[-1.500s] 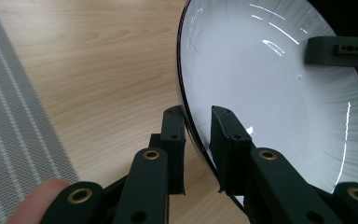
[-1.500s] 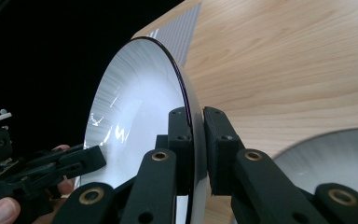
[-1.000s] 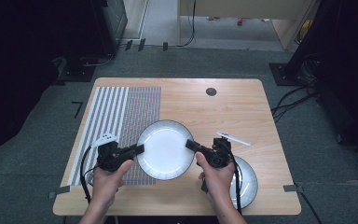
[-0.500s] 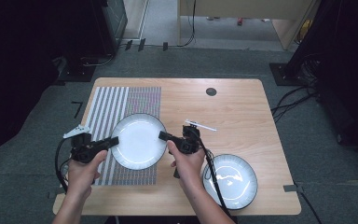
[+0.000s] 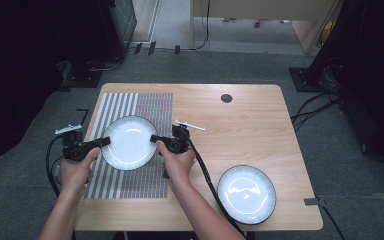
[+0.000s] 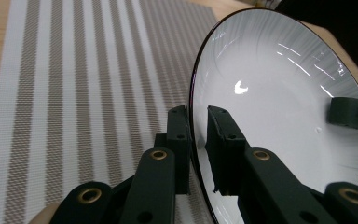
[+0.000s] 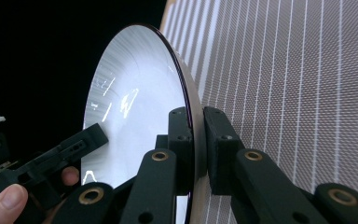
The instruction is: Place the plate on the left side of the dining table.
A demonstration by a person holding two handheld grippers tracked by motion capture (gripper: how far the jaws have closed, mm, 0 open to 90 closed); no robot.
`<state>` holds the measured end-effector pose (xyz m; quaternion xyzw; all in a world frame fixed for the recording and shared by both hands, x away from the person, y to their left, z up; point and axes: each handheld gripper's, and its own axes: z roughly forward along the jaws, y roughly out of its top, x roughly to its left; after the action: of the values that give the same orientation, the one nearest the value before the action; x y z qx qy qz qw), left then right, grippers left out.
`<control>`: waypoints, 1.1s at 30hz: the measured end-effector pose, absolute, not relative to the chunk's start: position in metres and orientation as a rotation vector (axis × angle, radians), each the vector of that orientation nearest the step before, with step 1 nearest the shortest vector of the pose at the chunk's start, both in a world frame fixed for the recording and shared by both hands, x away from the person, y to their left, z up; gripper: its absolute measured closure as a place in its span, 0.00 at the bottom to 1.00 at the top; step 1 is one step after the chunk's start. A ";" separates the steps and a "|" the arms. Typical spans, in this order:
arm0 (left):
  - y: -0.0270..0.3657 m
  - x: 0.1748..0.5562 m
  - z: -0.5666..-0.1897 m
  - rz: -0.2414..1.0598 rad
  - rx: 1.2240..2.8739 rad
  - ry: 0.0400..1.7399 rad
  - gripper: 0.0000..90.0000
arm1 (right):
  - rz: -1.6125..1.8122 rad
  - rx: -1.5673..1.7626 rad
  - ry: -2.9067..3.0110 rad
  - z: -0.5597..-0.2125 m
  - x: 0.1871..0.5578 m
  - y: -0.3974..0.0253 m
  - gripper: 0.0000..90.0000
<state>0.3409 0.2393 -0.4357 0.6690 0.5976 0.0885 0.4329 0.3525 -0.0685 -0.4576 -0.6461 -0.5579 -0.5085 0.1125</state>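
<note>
A wooden table (image 5: 250, 125) carries a striped placemat (image 5: 130, 180) (left side) and, seemingly resting flat, a white plate (image 5: 246, 194).

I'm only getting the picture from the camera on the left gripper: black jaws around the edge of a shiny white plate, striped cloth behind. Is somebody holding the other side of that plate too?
Observer: Yes. In the high view the right gripper grips the opposite edge of the same plate.
Operator: So what's that dark block I see at my right edge?
Observer: That is the right gripper's jaw tip; its own view shows both its jaws closed on the plate's rim.
Operator: Is this the only plate around?
Observer: No. A second plate lies flat on the bare wood of the table, near the person's right corner, off the striped mat.
</note>
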 end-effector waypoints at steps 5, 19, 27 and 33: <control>0.251 0.368 -0.454 0.202 1.657 1.555 0.89 | -1.425 -1.953 -1.625 -0.476 0.378 -0.050 0.92; 0.249 0.411 -0.476 0.177 1.667 1.669 0.89 | -1.332 -2.035 -1.607 -0.500 0.421 -0.039 0.93; 0.249 0.422 -0.485 0.151 1.689 1.706 0.89 | -1.272 -2.034 -1.587 -0.514 0.431 -0.039 0.93; 0.247 0.426 -0.487 0.150 1.687 1.718 0.88 | -1.266 -2.057 -1.603 -0.514 0.436 -0.038 0.93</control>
<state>0.4263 0.2475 -0.4875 0.6534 0.6652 0.0582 0.3566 0.4364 -0.0382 -0.5142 -0.7045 -0.5488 -0.4335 0.1211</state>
